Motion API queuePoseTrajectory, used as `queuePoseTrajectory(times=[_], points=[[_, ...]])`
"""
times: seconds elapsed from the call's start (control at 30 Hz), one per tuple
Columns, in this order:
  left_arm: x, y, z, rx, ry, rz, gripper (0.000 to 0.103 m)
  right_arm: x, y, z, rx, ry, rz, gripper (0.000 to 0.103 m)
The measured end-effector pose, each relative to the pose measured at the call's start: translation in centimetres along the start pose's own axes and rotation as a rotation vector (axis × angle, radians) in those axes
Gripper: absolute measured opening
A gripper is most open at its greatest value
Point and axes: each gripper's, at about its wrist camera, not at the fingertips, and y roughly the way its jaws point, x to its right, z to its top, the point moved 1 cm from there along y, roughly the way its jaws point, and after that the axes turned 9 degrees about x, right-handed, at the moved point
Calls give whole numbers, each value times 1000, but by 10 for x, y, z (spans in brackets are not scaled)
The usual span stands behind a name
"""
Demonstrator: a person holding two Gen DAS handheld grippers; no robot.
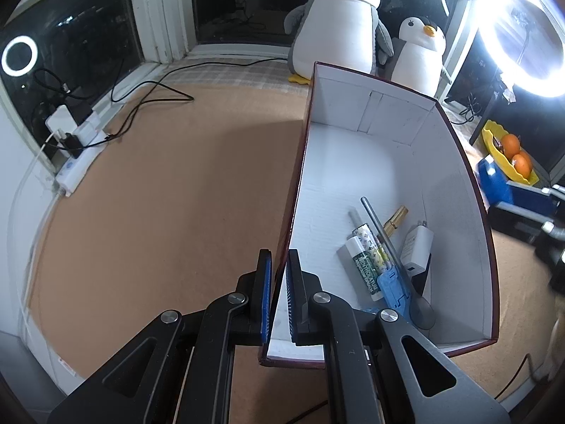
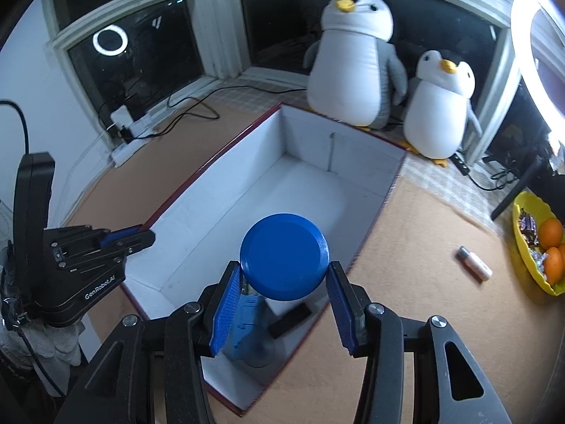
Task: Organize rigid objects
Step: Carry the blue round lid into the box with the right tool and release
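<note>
Both wrist views look steeply down, close, sharing the box (image 1: 455,183).

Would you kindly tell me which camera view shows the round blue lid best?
The right wrist view: the round blue lid sits centred and sharp between the right gripper jaws, above the open box. The left wrist view shows nothing I can identify as the lid, only blurred blue and dark shapes at its right edge.

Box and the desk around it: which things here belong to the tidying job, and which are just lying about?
Job:
box
blue lid in the right hand-held gripper
left hand-held gripper clamping the box wall
lip balm, white charger inside
small tube on desk

Lying about:
penguin toys
fruit tray
power strip
</note>
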Motion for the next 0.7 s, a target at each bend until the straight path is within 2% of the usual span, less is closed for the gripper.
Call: queuePoseTrajectory(times=[0.17,0.37,0.7], points=[[-2,-1,-2,0,-7,-6,7,-18,14,-9,-39,-29,20,45],[-3,-1,-1,2,-7,-11,7,-22,24,-14,-62,-29,23,45],[-3,-1,-1,2,-7,-9,7,-22,20,-11,-38,-31,25,48]])
